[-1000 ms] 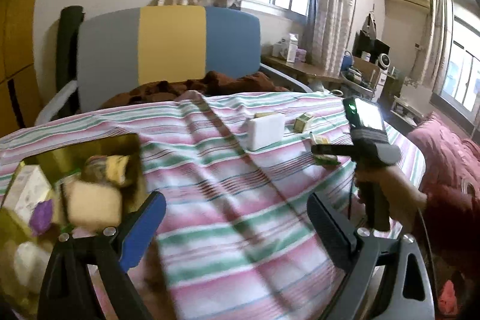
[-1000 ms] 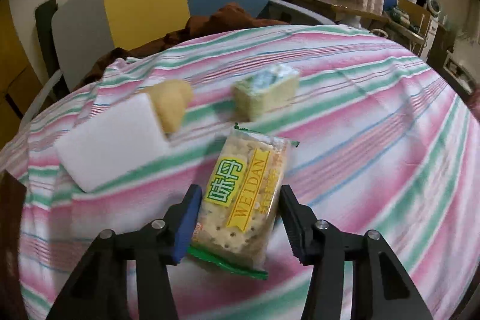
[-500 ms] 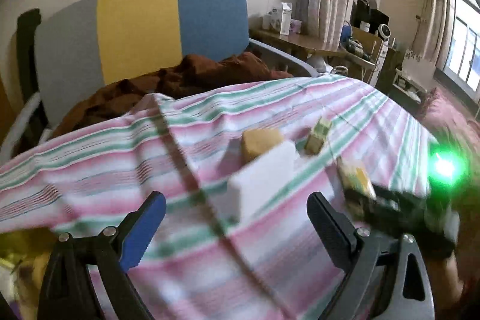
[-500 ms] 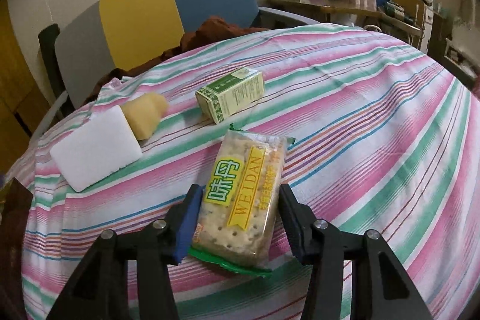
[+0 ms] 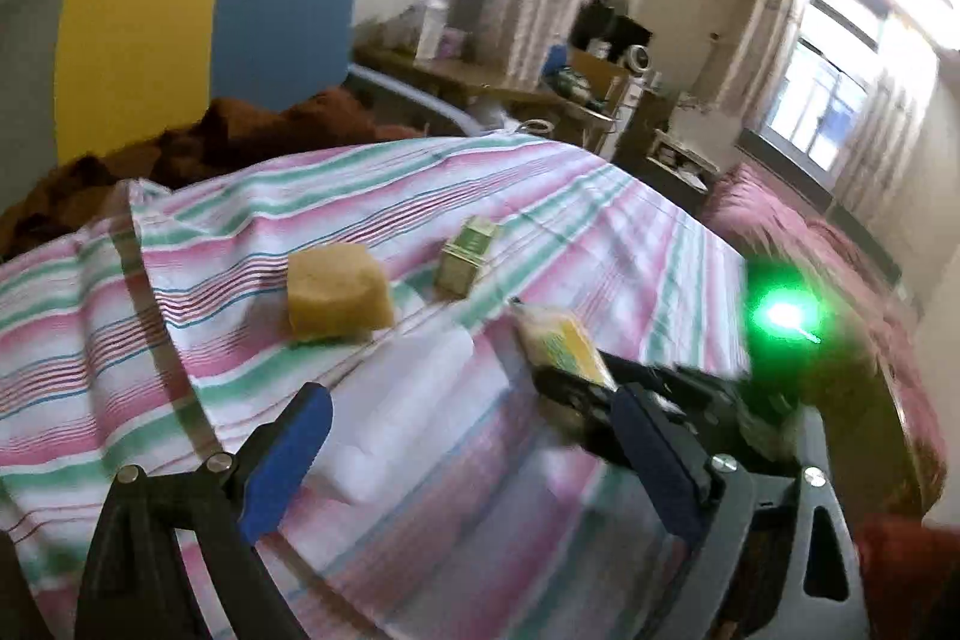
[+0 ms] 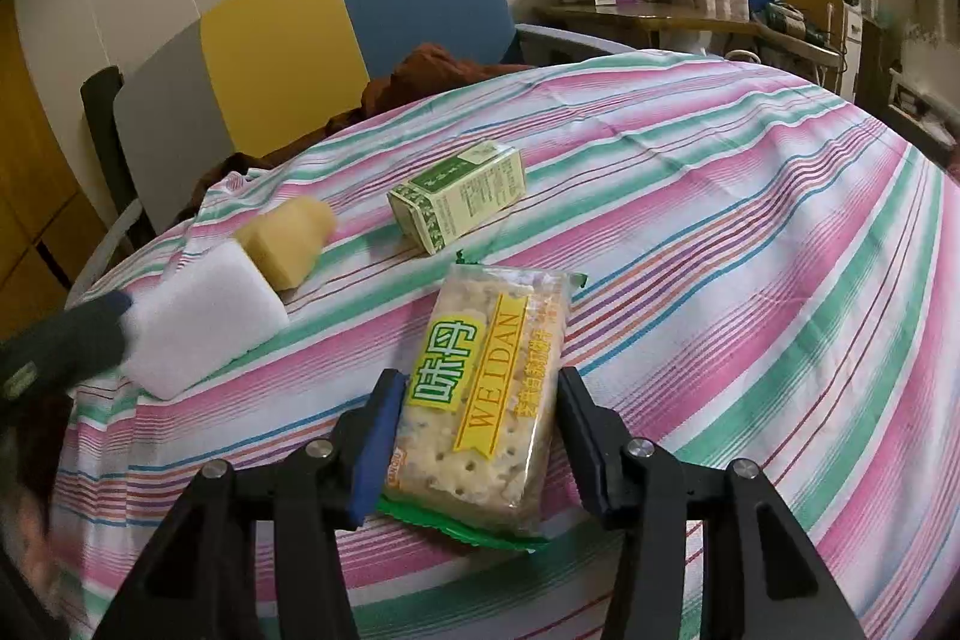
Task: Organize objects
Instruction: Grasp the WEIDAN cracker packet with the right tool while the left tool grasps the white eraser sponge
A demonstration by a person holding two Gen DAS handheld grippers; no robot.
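Left gripper (image 5: 468, 451) swung from gold box to white block (image 5: 414, 412), now between wide-open fingers. Right gripper (image 6: 474, 436) unchanged, clamping crackers (image 6: 480, 394).

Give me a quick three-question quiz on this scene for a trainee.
1. True or false: the right gripper is closed on the cracker packet.
2. In the left wrist view, what sits between the open jaws of the left gripper? A. white sponge B. yellow sponge C. bottle
3. What lies on the striped cloth just beyond the packet?

Key: 1 true. 2 A. 3 green box.
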